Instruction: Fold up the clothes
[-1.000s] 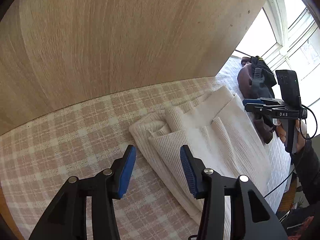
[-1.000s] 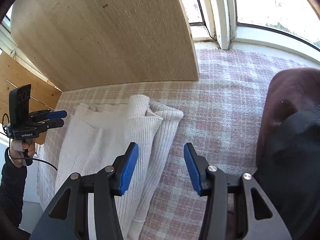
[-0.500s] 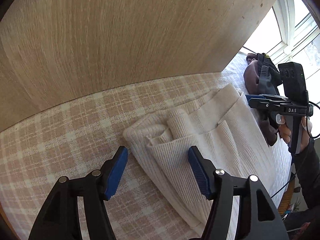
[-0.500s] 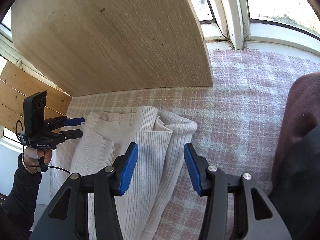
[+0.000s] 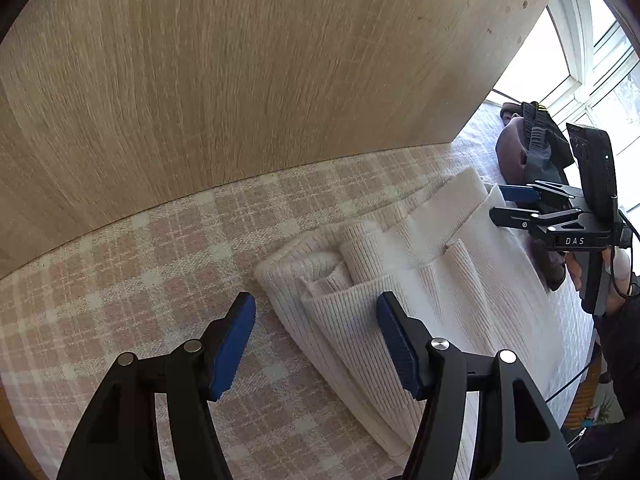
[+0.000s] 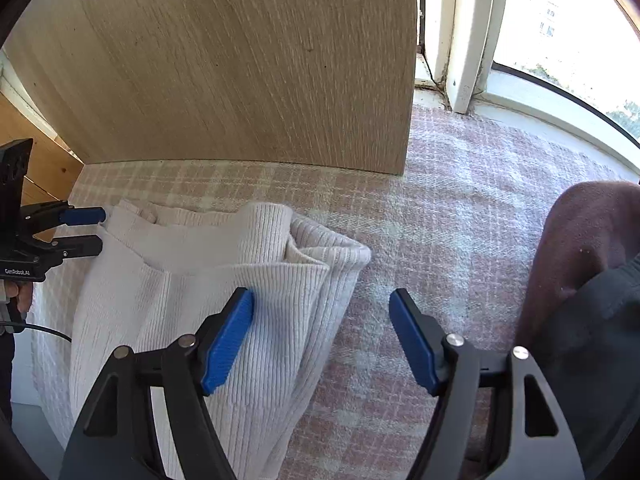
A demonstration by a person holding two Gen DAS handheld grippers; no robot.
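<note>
A cream ribbed sweater [image 5: 424, 280] lies folded on the pink checked cloth [image 5: 160, 264]. My left gripper [image 5: 316, 316] is open just above the sweater's near left corner, and nothing sits between its blue pads. In the right wrist view the sweater [image 6: 224, 272] shows its layered right corner. My right gripper [image 6: 322, 308] is open over that corner, its left pad [image 6: 228, 336] above the knit and its right pad above the cloth. Each gripper shows in the other's view: the right gripper [image 5: 500, 203] at the sweater's far edge, the left gripper [image 6: 100, 231] at its left edge.
A light wooden panel [image 5: 260, 80] stands upright close behind the sweater. A heap of maroon clothing [image 6: 580, 240] and dark grey clothing [image 6: 600, 320] lies to the right. The same dark heap [image 5: 528, 148] shows in the left wrist view. A window frame [image 6: 460, 60] runs along the back.
Both grippers have opened wider. Both have come closer to the sweater's far corners, the right one swinging rightwards along the panel's edge. The sweater has not moved.
</note>
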